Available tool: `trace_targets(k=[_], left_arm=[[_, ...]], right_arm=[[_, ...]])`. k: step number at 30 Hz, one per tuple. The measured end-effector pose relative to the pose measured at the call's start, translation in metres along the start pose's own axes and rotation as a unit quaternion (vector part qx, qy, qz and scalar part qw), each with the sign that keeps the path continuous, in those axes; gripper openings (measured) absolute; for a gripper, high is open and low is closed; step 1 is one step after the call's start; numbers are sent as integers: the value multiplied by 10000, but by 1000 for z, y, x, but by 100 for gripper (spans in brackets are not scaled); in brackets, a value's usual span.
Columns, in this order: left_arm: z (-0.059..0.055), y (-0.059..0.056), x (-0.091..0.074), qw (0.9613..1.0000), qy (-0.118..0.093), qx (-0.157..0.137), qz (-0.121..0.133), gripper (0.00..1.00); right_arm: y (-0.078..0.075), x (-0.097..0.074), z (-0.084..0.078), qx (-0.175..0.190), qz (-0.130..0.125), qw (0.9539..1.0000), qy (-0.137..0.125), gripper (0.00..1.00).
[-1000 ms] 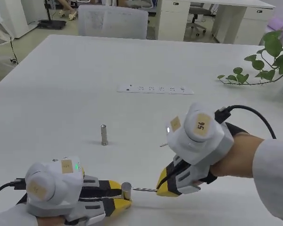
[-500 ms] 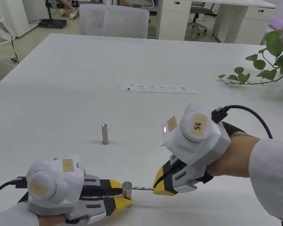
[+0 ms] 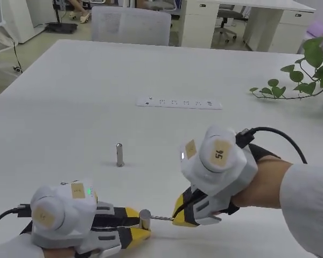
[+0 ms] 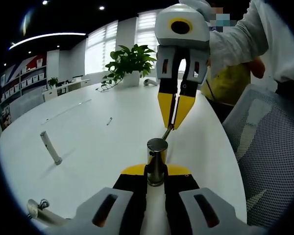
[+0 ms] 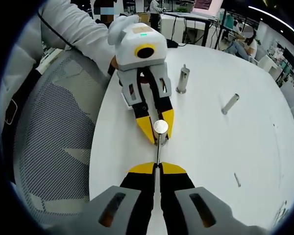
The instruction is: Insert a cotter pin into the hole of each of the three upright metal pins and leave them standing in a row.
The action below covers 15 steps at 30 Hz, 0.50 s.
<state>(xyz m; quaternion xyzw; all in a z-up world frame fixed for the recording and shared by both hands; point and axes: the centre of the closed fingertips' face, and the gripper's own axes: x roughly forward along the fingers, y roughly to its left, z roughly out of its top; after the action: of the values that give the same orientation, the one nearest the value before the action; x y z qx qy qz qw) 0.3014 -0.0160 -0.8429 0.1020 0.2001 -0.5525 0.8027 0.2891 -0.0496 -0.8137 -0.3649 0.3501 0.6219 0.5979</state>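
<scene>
My left gripper (image 3: 137, 221) is shut on an upright metal pin (image 3: 144, 217) near the table's front edge; in the left gripper view that pin (image 4: 157, 159) stands between the yellow tips. My right gripper (image 3: 178, 217) is shut on a thin cotter pin (image 3: 160, 217) lying level, its tip at the pin's side. In the right gripper view the cotter pin (image 5: 158, 151) runs straight to the held pin (image 5: 160, 128). A second pin (image 3: 119, 155) stands alone further back. A third pin (image 5: 183, 81) with a cotter pin in its top stands beside the left gripper.
A loose cotter pin (image 4: 109, 121) lies on the white table (image 3: 70, 97). A white power strip (image 3: 178, 102) sits mid-table, and a potted plant (image 3: 307, 70) at the far right. A mesh chair (image 3: 128, 24) stands behind the far edge.
My right gripper has moved a little left towards the held pin, so less of the cotter pin shows between them. The left gripper has stayed put.
</scene>
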Motion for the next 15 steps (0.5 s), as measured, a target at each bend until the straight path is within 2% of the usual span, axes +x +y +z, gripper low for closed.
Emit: trace_targets(k=[15], left_arm=[[0,-2,1,10000,2,3,-1,10]], right_arm=[[-1,9,12,-76,20,9999,-84,3]])
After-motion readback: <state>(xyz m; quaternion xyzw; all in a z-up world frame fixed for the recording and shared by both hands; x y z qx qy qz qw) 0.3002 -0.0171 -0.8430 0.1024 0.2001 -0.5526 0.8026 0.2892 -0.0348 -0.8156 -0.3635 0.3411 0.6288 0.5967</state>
